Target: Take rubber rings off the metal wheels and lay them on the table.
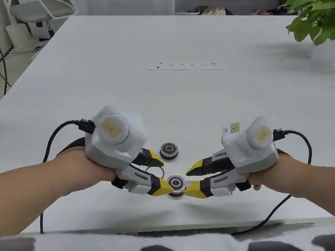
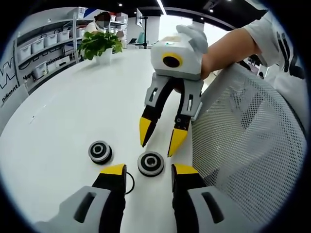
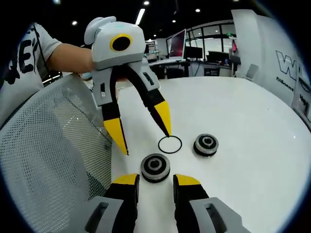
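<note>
Head view: left gripper and right gripper, both spread wide, flank a silver-and-black round metal wheel close to the near edge of the white table.
We note the two facing each other tip to tip, yellow-tipped jaws apart on each, nothing clamped. The lower jaw of each sits at the wheel's side; we cannot tell whether either touches it. A second wheel of the same kind stands just beyond, toward the table's middle. A thin black rubber ring lies flat and loose on the table, just beside the left gripper's far jaw tip and near the second wheel. A green leafy plant stands at the far right corner.
</note>
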Motion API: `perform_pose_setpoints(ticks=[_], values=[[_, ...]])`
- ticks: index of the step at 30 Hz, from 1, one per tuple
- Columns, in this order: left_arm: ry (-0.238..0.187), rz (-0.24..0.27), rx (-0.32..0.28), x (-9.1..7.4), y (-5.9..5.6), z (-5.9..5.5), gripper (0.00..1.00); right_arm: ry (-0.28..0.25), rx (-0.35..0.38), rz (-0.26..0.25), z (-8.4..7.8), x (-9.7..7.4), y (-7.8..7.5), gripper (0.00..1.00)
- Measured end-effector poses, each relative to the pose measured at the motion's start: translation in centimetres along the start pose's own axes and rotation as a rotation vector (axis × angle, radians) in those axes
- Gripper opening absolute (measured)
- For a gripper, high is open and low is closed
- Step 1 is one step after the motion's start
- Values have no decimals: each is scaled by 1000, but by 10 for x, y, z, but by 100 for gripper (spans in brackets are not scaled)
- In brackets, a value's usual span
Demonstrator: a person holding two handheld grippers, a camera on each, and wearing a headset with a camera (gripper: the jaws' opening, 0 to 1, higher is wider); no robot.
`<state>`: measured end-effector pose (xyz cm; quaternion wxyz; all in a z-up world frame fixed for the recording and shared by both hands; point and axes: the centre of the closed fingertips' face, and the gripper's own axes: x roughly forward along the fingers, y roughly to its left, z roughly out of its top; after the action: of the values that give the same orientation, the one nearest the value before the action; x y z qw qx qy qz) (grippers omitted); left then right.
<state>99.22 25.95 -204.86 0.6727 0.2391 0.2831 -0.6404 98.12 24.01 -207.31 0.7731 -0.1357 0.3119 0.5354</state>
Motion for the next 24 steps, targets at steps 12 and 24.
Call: perform_pose_setpoints(ticks=[12, 24], values=[[21, -28, 4, 14, -4, -2, 28, 11, 7, -7, -6, 2, -2, 25], [32, -47, 7, 22, -7, -5, 18, 10, 20, -5, -8, 3, -2, 25]])
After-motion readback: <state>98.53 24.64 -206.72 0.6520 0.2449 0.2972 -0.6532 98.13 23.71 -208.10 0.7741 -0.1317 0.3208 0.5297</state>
